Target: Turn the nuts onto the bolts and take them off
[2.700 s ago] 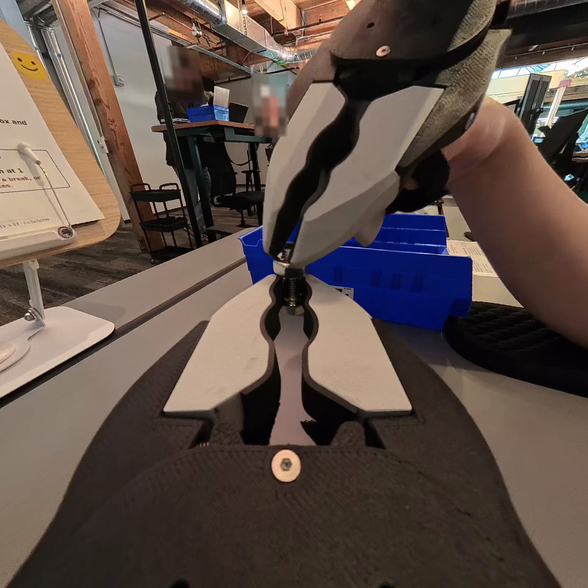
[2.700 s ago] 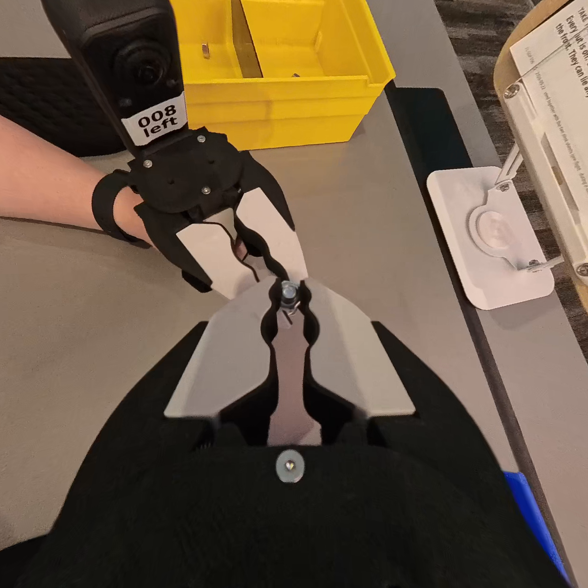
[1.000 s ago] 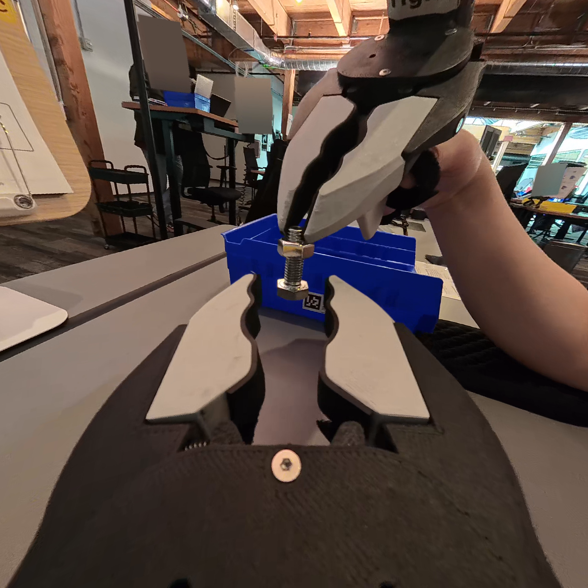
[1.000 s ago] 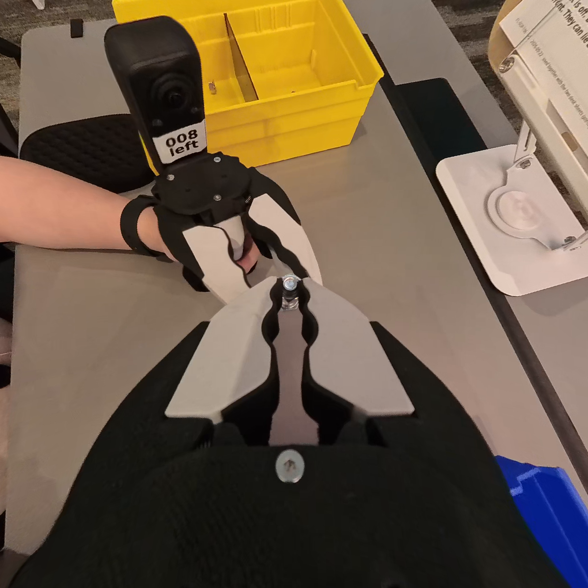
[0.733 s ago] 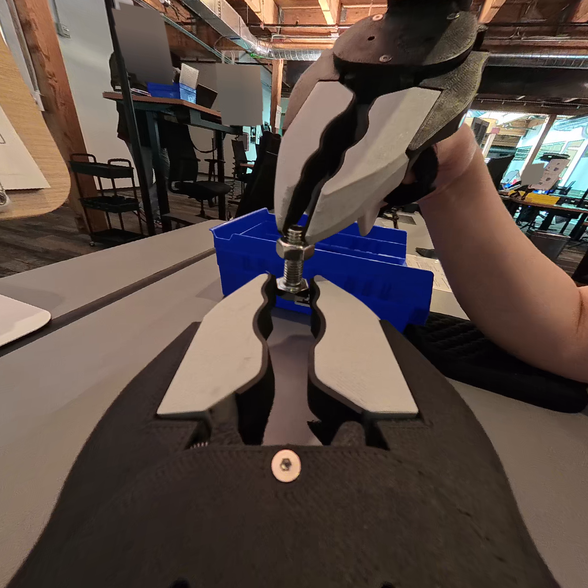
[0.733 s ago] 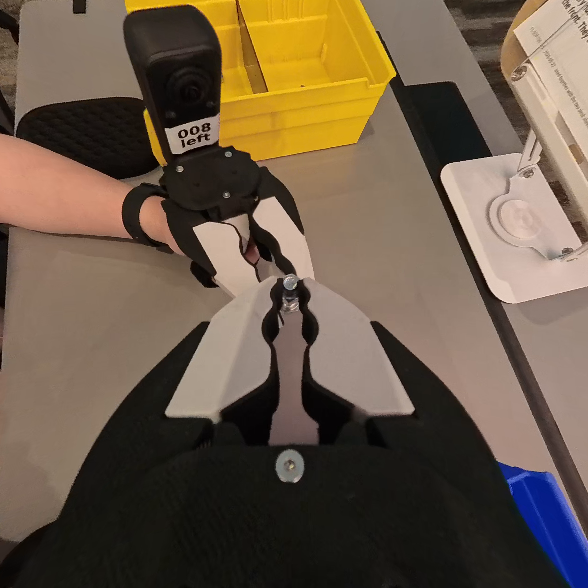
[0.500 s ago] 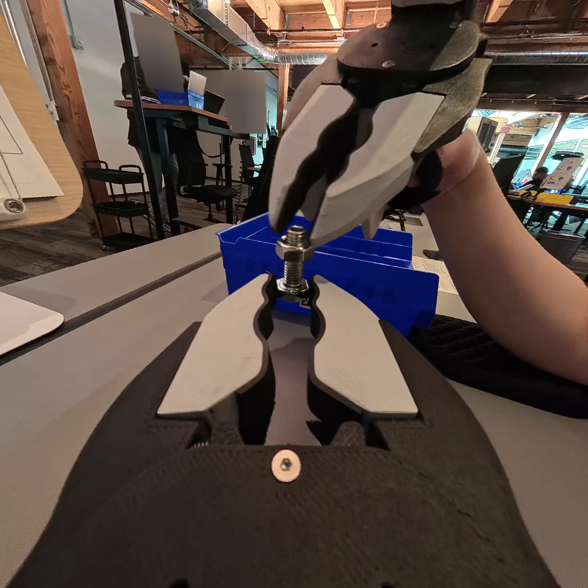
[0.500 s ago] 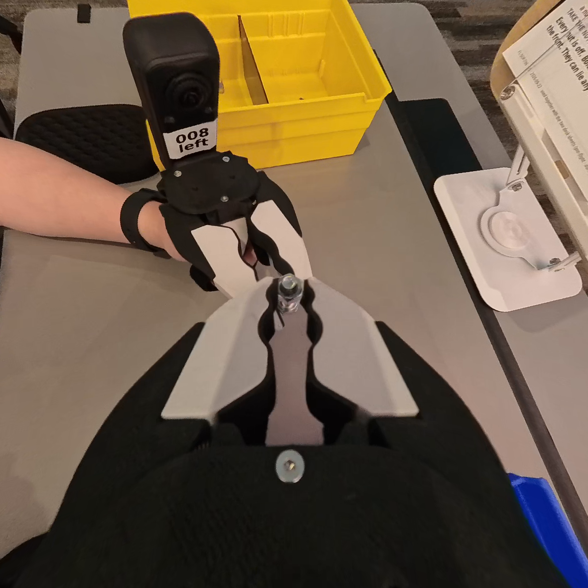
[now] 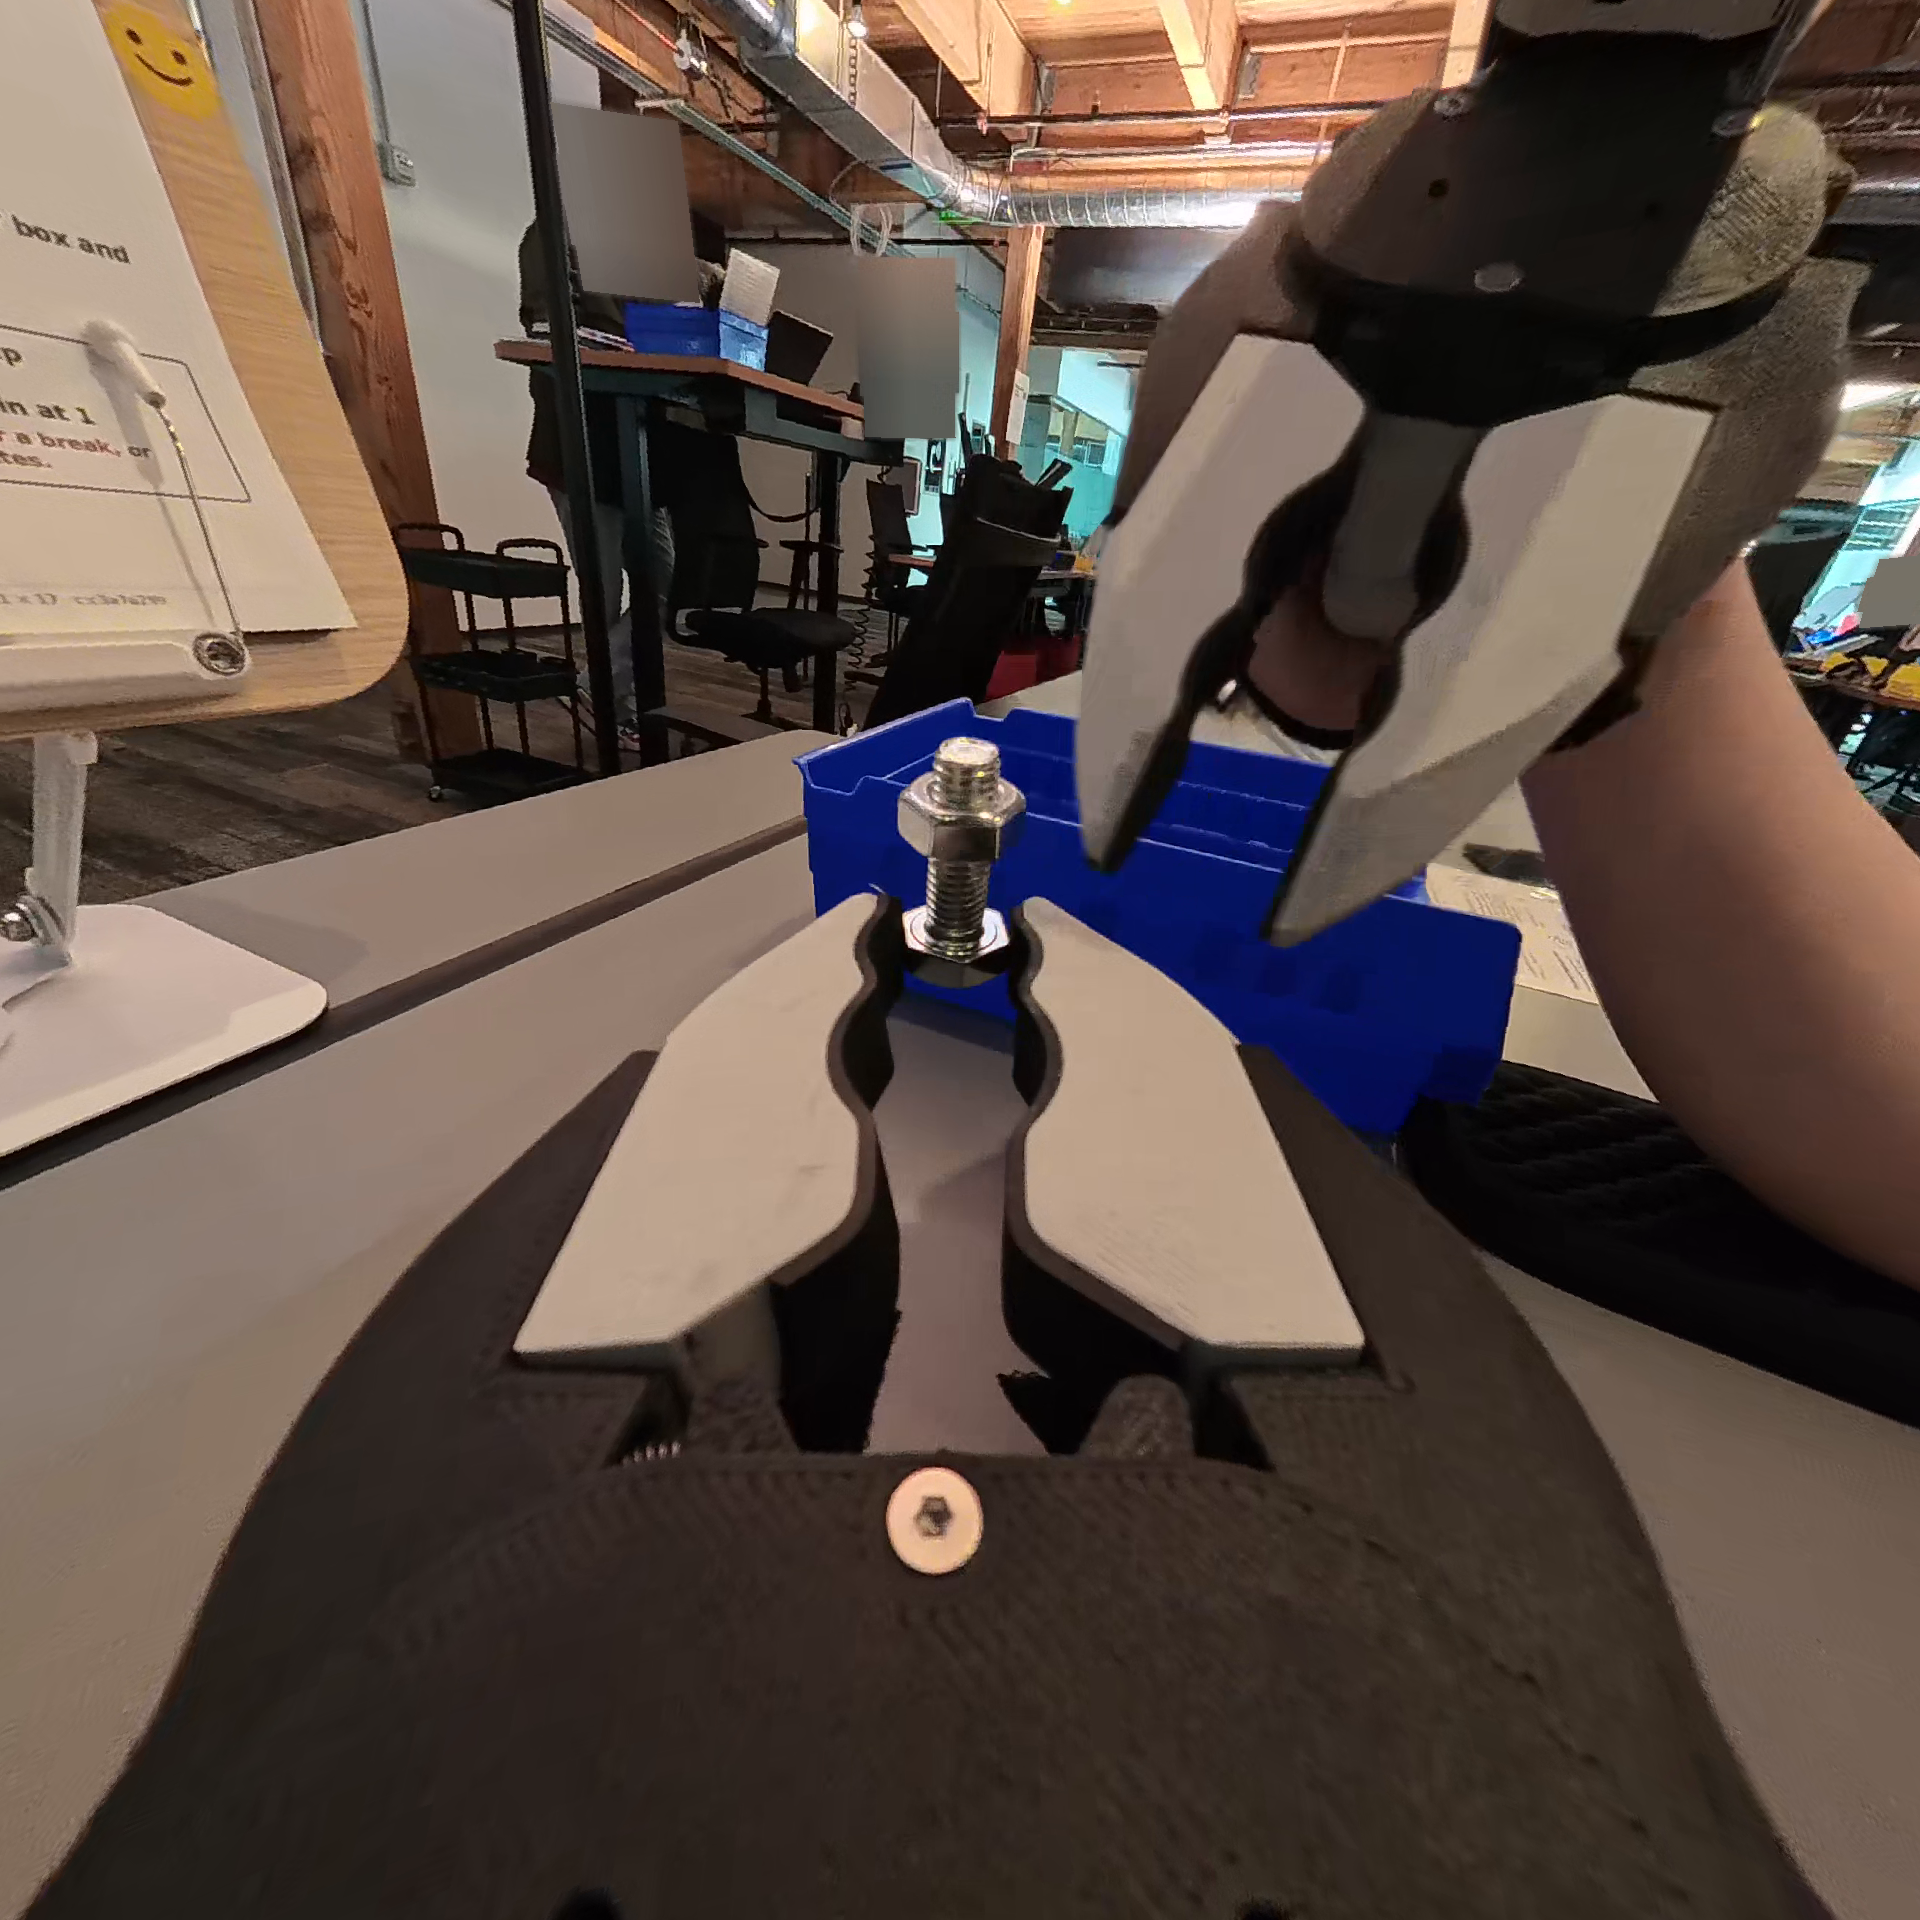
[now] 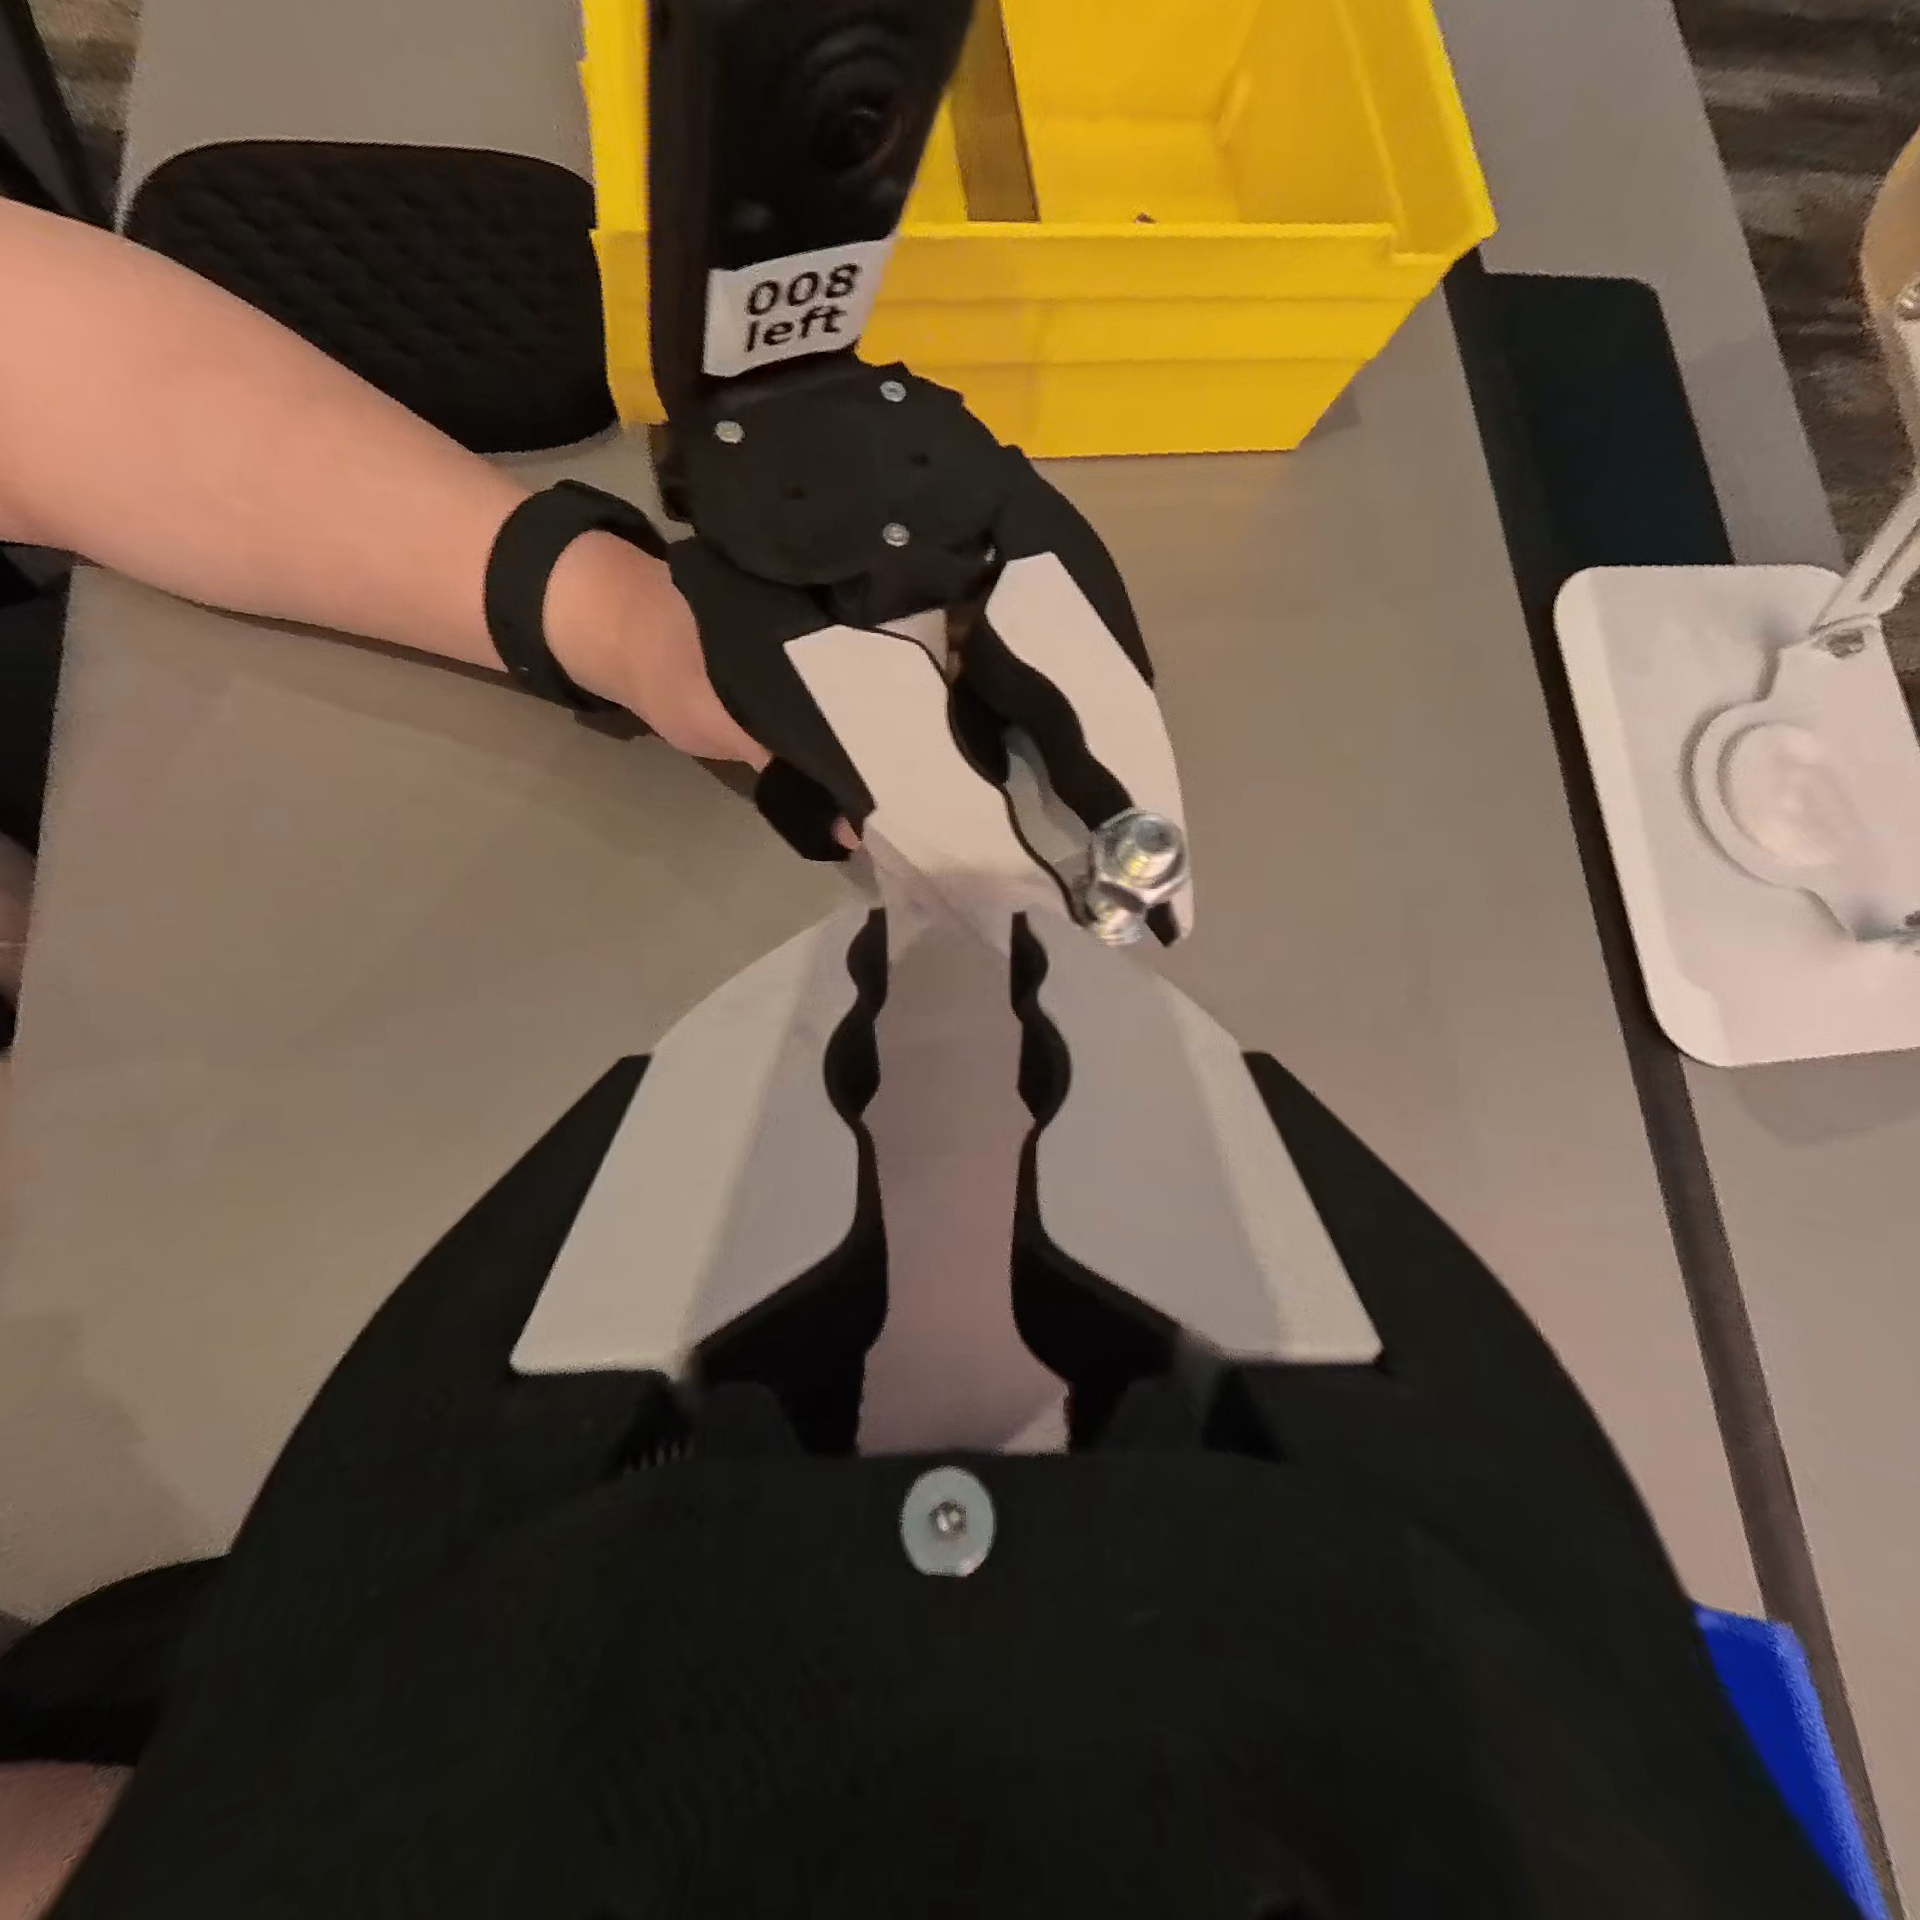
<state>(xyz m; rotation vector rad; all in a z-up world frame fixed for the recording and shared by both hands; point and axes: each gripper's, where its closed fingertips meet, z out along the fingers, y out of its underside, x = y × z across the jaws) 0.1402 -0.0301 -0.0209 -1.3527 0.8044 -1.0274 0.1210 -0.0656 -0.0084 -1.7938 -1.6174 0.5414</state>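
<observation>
A: In the left wrist view, what does the left tool (image 9: 951, 940) have?

B: Its two pale fingers are pinched on the hex head of the threaded silver steel bolt (image 9: 958, 891), which stands upright above the grey counter (image 9: 436, 1049). A silver hex nut (image 9: 961, 816) sits near the top of the thread, with a little bolt tip showing above it.

A: And the right tool (image 9: 1195, 899)?

B: Spread apart and empty, just beside the nut but not touching it, with the blue plastic bin (image 9: 1382, 987) behind.

A: The right wrist view?

B: The right tool (image 10: 940, 925) shows a clear gap between its fingers, nothing in it. The left tool (image 10: 1127, 914), up and to the right of that gap, grips the bolt (image 10: 1117, 920), nut (image 10: 1138, 847) on top. A yellow plastic bin (image 10: 1143, 343) sits beyond.

A: So how far along?

B: My guess: the nut is only a few turns on, or nearly off; I can't tell which way. Either way more regrips and turns remain, and any other pairs are not visible.
</observation>
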